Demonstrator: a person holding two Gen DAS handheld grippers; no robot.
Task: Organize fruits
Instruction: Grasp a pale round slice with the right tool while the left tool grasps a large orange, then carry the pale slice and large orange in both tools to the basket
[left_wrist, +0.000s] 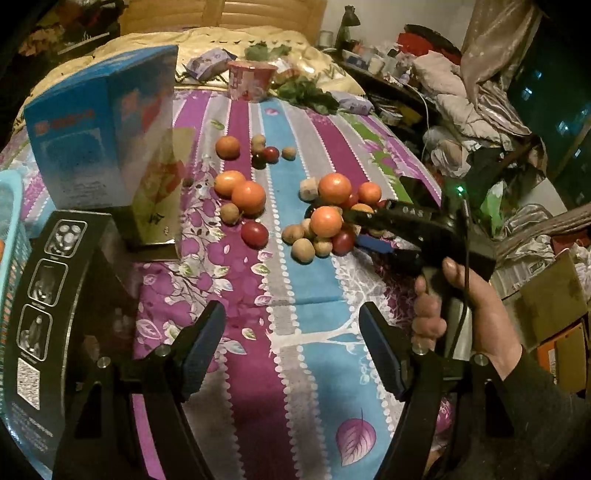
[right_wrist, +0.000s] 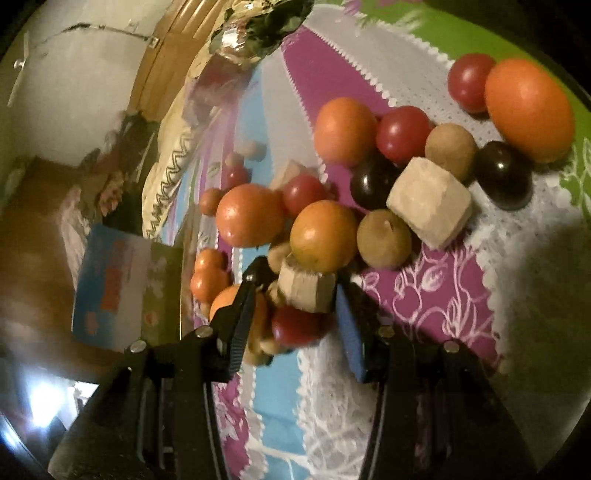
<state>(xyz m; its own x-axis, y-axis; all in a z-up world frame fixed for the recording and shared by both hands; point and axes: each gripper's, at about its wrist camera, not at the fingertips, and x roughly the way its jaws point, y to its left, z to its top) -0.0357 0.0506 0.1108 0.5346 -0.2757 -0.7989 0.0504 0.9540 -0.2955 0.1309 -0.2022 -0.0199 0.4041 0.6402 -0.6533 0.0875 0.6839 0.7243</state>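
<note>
Oranges (left_wrist: 334, 188), red round fruits (left_wrist: 255, 234), brown longans (left_wrist: 303, 250) and dark plums (right_wrist: 502, 173) lie scattered on the striped bedspread (left_wrist: 295, 280). Most sit in a pile at the centre right. My right gripper (left_wrist: 364, 232) reaches into that pile from the right. In the right wrist view the right gripper (right_wrist: 299, 284) is shut on a small pale cube (right_wrist: 306, 290), with an orange (right_wrist: 323, 236) just beyond it. A larger pale cube (right_wrist: 430, 203) rests further on. My left gripper (left_wrist: 293, 350) hangs open over bare cloth, short of the fruit, with nothing between its fingers.
A blue box (left_wrist: 92, 122), a gold-green box (left_wrist: 162, 199) and a black box (left_wrist: 40, 302) stand at the left. A turquoise basket (left_wrist: 7, 229) shows at the left edge. A noodle cup (left_wrist: 251, 79) and leafy greens (left_wrist: 310, 96) lie at the far end. A hand (left_wrist: 461, 295) holds the right gripper.
</note>
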